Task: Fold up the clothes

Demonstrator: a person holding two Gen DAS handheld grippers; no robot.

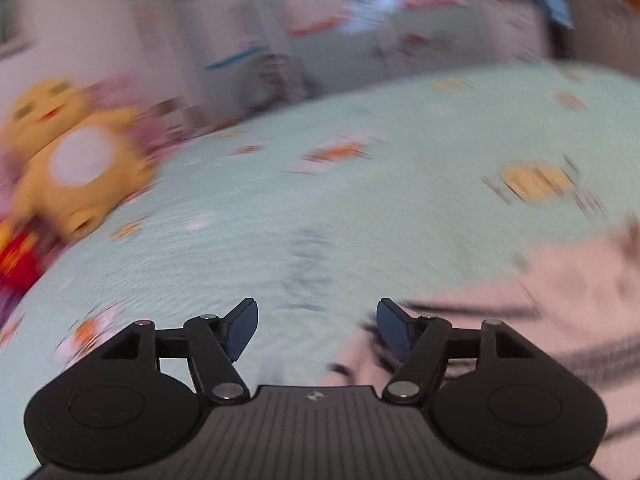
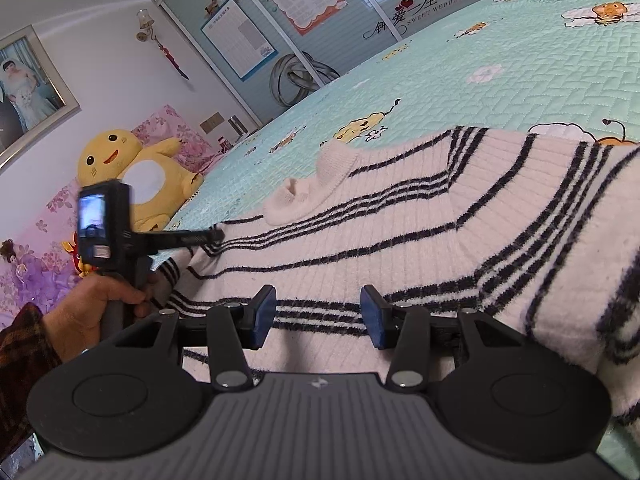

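One striped sweater (image 2: 440, 216) lies flat, collar seemingly leftward.

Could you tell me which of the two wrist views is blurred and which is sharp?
Left wrist view: motion blur smears the quilt and plush toy, though the left hand-held gripper is crisp. Right wrist view: sharp, striped sweater clear; fisheye bends the edges.

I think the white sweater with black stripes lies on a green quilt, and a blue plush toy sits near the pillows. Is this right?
Not quite: the plush toy is yellow, not blue, as the right wrist view shows clearly. The rest holds: the white sweater with black stripes lies on the green quilt, and the toy sits near the pillows.
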